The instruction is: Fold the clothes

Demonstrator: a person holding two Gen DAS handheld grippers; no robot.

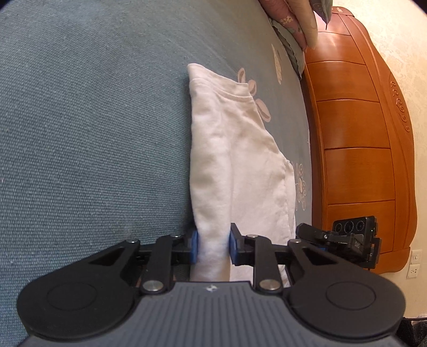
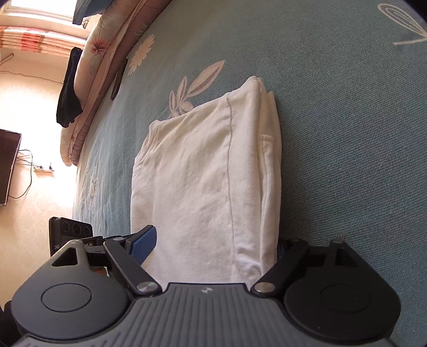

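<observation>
- Left wrist view: the left gripper is reaching onto a teal bedspread, its blue pads nearly together and pinching a raised fold at the near edge of a white garment.
- The garment is stretching straight ahead of the fingers, folded into a long strip, with its far end lying near some printed flowers.
- To the right of this gripper, just beside it, the right gripper is showing, with a wooden headboard beyond.
- Ahead and to the right, a flowered quilt is lying at the far edge of the bed.
- Right wrist view: the right gripper is standing wide, its jaws straddling the near end of the garment.
- Its left pad is hovering clear of the cloth; the right pad is hidden behind the stacked folded edge, so I cannot tell whether it is touching.
- To the left, the left gripper is sitting close by, and a rolled quilt is lying farther off along the bedspread.
</observation>
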